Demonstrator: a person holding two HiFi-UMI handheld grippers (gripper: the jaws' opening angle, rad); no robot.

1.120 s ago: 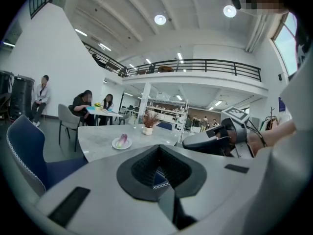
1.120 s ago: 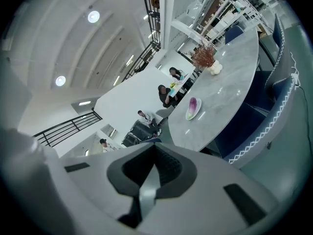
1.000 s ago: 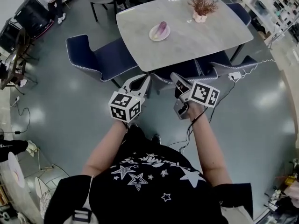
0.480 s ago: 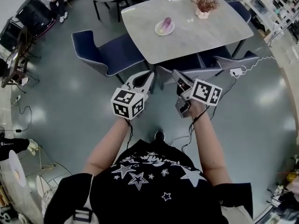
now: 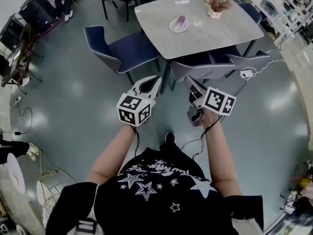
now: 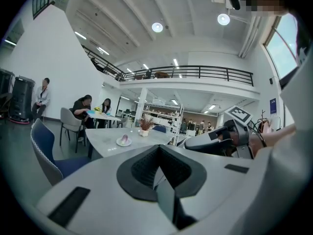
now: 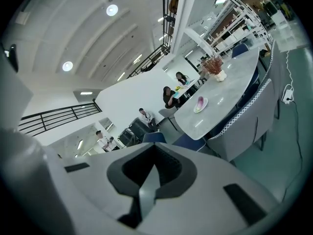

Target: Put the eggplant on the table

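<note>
A purple eggplant point(image 5: 180, 21) lies on a small white plate point(image 5: 174, 27) on the grey marble table point(image 5: 215, 31), far ahead of me. The left gripper view shows the eggplant point(image 6: 124, 139) as small and distant, and so does the right gripper view, eggplant point(image 7: 200, 102). My left gripper point(image 5: 156, 81) and right gripper point(image 5: 189, 81) hang side by side over the floor, well short of the table. Both are shut with nothing held. In the left gripper view, the right gripper point(image 6: 215, 142) shows beside it.
A blue chair point(image 5: 120, 49) stands left of the table and grey-backed chairs point(image 5: 195, 70) line its near side. A dried plant in a pot point(image 5: 217, 5) stands on the table. A power strip with cables point(image 5: 248, 73) lies on the floor at right. People sit at a far table point(image 6: 88, 112).
The table and chairs have shifted up and to the right in the head view, so they sit farther from me. Both grippers keep their pose and stay shut.
</note>
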